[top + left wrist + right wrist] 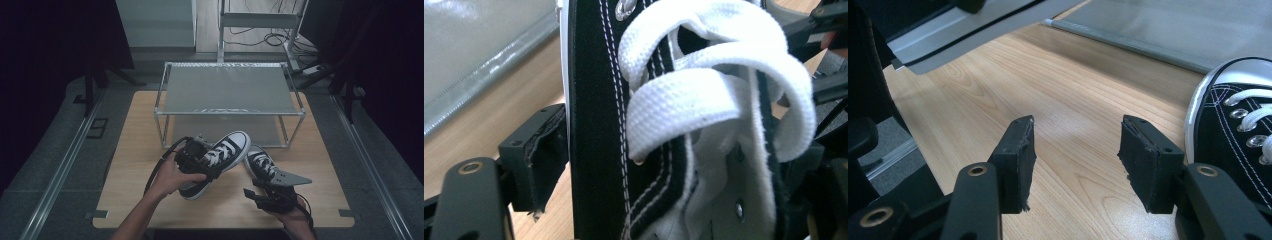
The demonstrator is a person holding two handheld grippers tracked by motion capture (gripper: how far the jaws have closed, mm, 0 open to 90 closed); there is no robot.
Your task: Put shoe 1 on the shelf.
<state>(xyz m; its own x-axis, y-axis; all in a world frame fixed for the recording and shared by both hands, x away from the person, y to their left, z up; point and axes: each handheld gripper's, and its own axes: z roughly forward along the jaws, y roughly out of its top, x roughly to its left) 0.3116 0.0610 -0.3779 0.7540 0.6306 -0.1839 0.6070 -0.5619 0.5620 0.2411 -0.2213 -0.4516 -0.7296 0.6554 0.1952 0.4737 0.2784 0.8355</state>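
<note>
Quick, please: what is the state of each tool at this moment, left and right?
Left tool: closed on the side of the raised black sneaker.
Right tool: open, holding nothing, above the wooden table.

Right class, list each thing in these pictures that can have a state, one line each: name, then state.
Left gripper: shut on the laced side of the lifted sneaker.
Lifted sneaker: held tilted above the table, toe towards the rack, laces threaded.
Second sneaker: resting on the table, laced, not held.
Right gripper: open, nothing between its jaws.
Rack: upright, top shelf bare.
</note>
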